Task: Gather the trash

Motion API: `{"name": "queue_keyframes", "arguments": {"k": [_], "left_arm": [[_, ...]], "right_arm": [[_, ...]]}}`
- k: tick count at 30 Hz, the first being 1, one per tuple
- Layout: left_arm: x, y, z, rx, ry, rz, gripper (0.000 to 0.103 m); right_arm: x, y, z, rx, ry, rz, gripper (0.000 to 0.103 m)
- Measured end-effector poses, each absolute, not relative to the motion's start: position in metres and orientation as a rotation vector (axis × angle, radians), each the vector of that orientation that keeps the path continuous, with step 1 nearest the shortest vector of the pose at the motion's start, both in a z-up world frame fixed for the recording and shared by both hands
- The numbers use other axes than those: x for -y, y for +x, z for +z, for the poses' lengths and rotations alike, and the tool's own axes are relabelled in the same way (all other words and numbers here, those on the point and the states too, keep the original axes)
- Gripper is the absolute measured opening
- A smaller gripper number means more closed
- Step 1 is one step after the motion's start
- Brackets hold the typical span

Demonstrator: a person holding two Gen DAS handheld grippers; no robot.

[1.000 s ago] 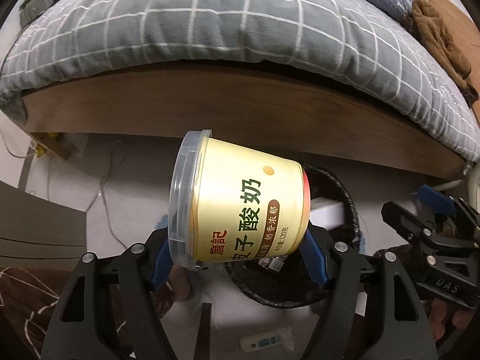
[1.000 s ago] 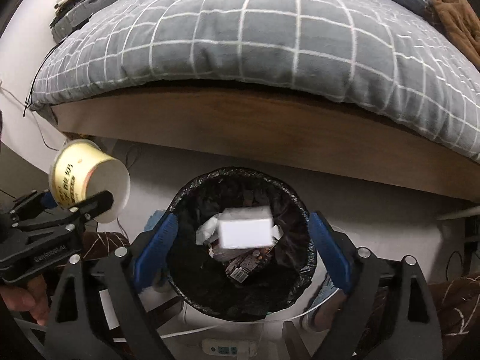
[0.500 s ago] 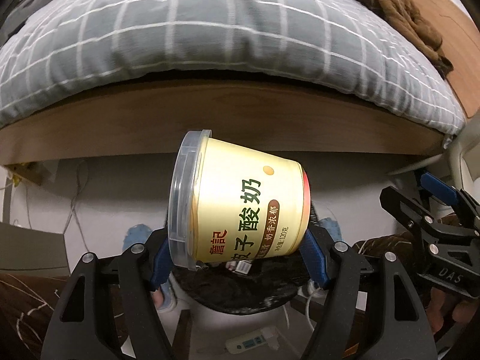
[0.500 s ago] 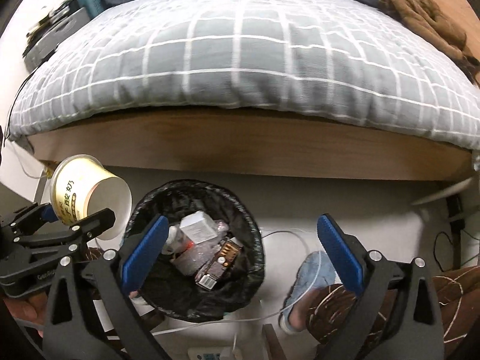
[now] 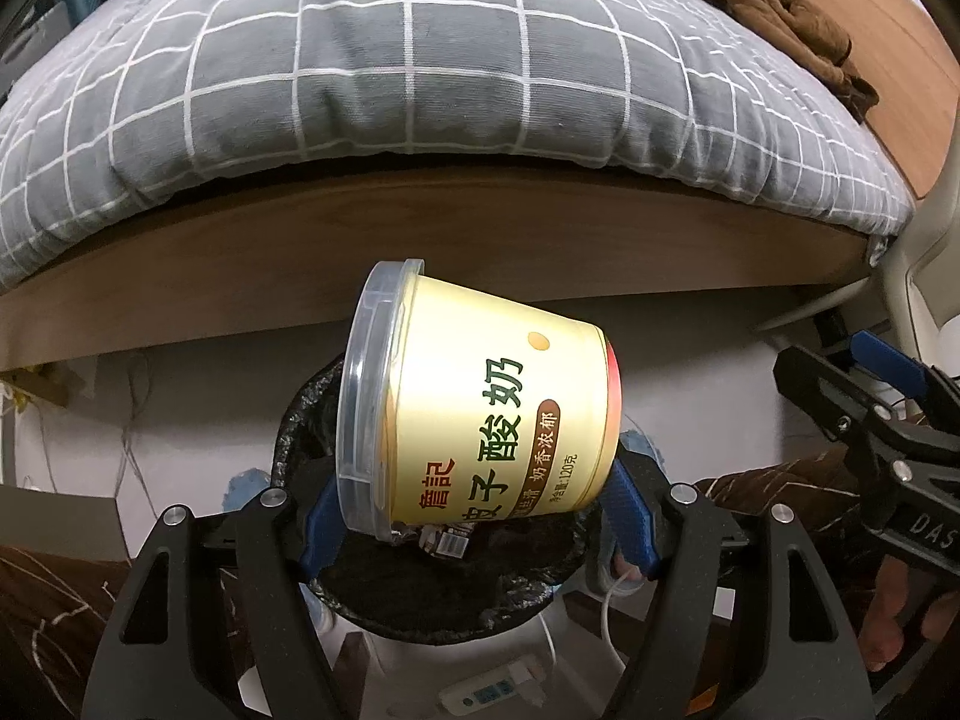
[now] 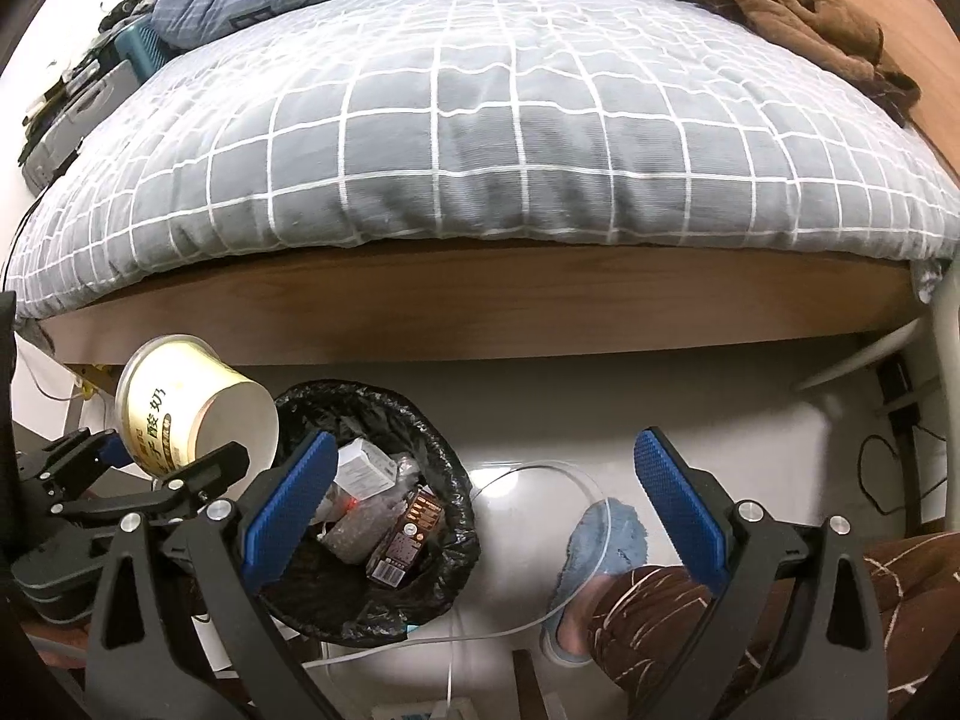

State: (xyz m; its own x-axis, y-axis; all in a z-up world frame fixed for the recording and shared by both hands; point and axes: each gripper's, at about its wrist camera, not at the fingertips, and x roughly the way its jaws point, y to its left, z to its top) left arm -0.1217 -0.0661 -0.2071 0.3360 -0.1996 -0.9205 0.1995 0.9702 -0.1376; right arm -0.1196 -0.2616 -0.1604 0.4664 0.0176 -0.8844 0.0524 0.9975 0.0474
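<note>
A pale yellow yogurt cup (image 5: pixel 480 408) with a clear lid lies sideways between the blue pads of my left gripper (image 5: pixel 474 516). The jaws are easing open, and the cup still sits between the pads. It hangs over a black-lined trash bin (image 5: pixel 300 420). In the right wrist view the cup (image 6: pixel 192 408) is at the bin's left rim (image 6: pixel 447 468), and cartons and wrappers lie inside the bin. My right gripper (image 6: pixel 483 498) is wide open with nothing between its fingers, to the right of the bin.
A bed with a grey checked duvet (image 6: pixel 480 120) and a wooden side board (image 6: pixel 480 312) runs behind the bin. A person's foot in a blue slipper (image 6: pixel 606 534) stands on the floor to the bin's right. A white cable (image 6: pixel 540 471) crosses the floor.
Both grippers moved sideways along the bed. The bin now lies right under the cup in the left view and has slid left in the right view. The right jaws widened.
</note>
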Motion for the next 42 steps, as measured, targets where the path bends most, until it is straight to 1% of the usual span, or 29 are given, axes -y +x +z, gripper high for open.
{"name": "queue_keyframes", "arguments": {"k": [2,3,4,7,11,13,23,29,34,42], "left_arm": [[0.064,-0.123,-0.206,-1.189,0.011,-0.252,0.08],[0.063,-0.124,-0.205,-1.181,0.015,-0.243,0.088],[0.061,-0.124,-0.203,-1.166,0.02,-0.226,0.092],[0.054,-0.122,-0.198,-1.149,0.006,-0.205,0.097],[0.045,-0.121,-0.184,-1.121,0.019,-0.187,0.097],[0.04,-0.123,-0.171,-1.098,0.019,-0.179,0.097],[0.02,-0.145,-0.064,-0.909,-0.016,-0.147,0.097],[0.015,-0.172,-0.021,-0.841,-0.024,-0.154,0.097],[0.009,-0.19,-0.004,-0.805,-0.014,-0.14,0.097],[0.005,-0.191,-0.009,-0.821,-0.021,-0.127,0.097]], "right_arm": [[0.262,-0.118,-0.163,-1.091,0.076,-0.02,0.095],[0.262,-0.118,-0.164,-1.092,0.078,-0.02,0.095],[0.261,-0.117,-0.164,-1.091,0.078,-0.02,0.095],[0.258,-0.117,-0.161,-1.074,0.074,-0.019,0.095],[0.252,-0.117,-0.149,-1.042,0.066,-0.01,0.095],[0.247,-0.119,-0.133,-1.001,0.057,-0.001,0.095],[0.228,-0.14,-0.038,-0.806,0.018,0.028,0.095],[0.222,-0.162,0.0,-0.743,0.002,0.024,0.095],[0.221,-0.174,0.002,-0.75,0.001,0.024,0.095],[0.223,-0.176,-0.005,-0.767,0.01,0.008,0.095]]}}
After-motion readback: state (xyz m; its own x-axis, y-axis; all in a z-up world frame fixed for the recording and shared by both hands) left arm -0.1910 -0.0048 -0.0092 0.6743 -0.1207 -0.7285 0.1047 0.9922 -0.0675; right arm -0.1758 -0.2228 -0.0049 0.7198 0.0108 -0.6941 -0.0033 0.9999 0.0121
